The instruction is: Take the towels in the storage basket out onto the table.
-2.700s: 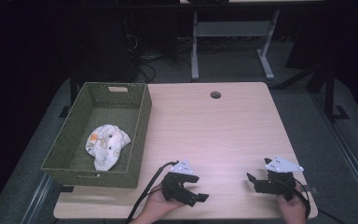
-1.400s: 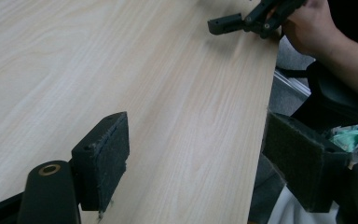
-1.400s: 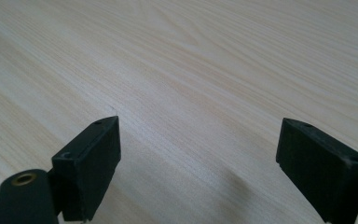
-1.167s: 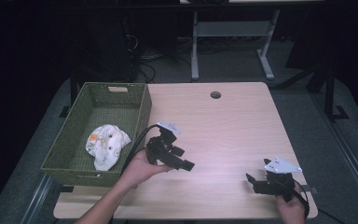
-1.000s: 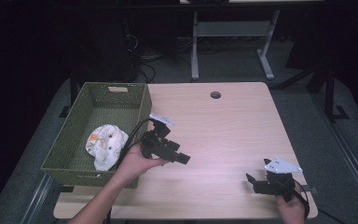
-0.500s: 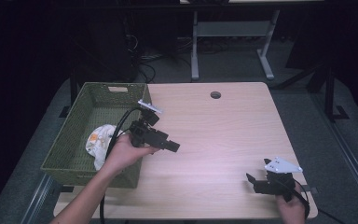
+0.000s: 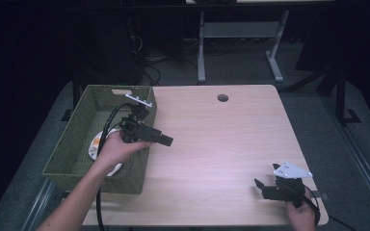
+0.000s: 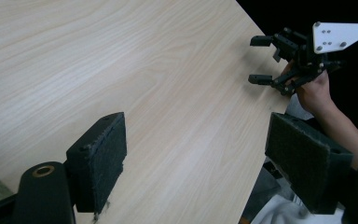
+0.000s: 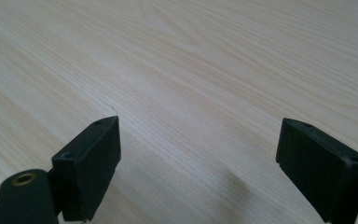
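Left hand-held gripper (image 7: 166, 140), jaws apart, hovers over the basket's (image 7: 72, 154) right rim, its hand hiding part of the cloth (image 7: 95, 144); right hand-held gripper (image 7: 258, 188), jaws apart, sits at the counter's (image 7: 221, 144) near right corner.

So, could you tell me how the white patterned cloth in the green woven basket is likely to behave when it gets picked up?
The white patterned cloth lies crumpled in the green woven basket, so it is probably floppy and would drape. It looks light. A pinch by the open left hand-held gripper may lift only a fold.

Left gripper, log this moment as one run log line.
left gripper: open, empty, above basket right rim | cloth: in basket | right gripper: open, empty, near table front edge
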{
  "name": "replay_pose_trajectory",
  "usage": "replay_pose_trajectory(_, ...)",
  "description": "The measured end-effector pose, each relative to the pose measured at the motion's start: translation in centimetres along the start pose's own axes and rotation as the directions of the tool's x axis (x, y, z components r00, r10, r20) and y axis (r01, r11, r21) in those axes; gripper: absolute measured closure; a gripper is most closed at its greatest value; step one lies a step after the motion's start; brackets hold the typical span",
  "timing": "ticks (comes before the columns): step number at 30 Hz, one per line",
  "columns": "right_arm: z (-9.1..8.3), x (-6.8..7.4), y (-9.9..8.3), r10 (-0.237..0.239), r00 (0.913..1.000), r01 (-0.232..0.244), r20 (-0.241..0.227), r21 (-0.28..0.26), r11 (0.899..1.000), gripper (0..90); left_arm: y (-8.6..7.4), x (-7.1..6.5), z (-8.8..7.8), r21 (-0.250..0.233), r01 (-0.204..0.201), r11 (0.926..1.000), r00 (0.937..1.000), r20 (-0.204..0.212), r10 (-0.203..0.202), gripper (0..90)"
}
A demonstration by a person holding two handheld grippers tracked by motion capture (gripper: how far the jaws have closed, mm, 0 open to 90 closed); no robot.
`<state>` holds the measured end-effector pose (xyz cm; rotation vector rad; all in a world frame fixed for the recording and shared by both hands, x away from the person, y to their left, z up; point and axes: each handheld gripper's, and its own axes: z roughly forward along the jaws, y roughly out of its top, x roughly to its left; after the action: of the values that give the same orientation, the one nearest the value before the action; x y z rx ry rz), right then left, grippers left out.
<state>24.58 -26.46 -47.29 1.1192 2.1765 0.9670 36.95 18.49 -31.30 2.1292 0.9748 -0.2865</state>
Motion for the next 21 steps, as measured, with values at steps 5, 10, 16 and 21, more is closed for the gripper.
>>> replay_pose_trajectory(5, 0.0, 0.0, 0.0, 0.000, 1.0000, 0.000, -0.002, 0.000, 1.000, 13.3, -0.5, 1.4, -1.3, -0.012, 0.023, 0.9996, 0.9996, -0.015, -0.024, 20.5)
replay_pose_trajectory(10, 0.0, 0.0, 0.0, -0.006, 1.0000, 0.006, -0.001, 0.002, 1.000, 13.4, -1.0, 2.7, -2.6, -0.043, 0.070, 0.9966, 0.9974, -0.010, -0.071, 20.7)
replay_pose_trajectory(16, 0.0, 0.0, 0.0, -0.003, 1.0000, 0.003, 0.002, 0.002, 1.000, 13.4, -1.6, 4.0, -3.4, -0.056, 0.101, 0.9933, 0.9945, -0.023, -0.102, 21.3)
replay_pose_trajectory(21, 0.0, 0.0, 0.0, -0.001, 1.0000, 0.001, 0.000, 0.001, 1.000, 13.4, -2.3, 5.4, -4.2, -0.061, 0.134, 0.9891, 0.9897, -0.041, -0.137, 21.3)
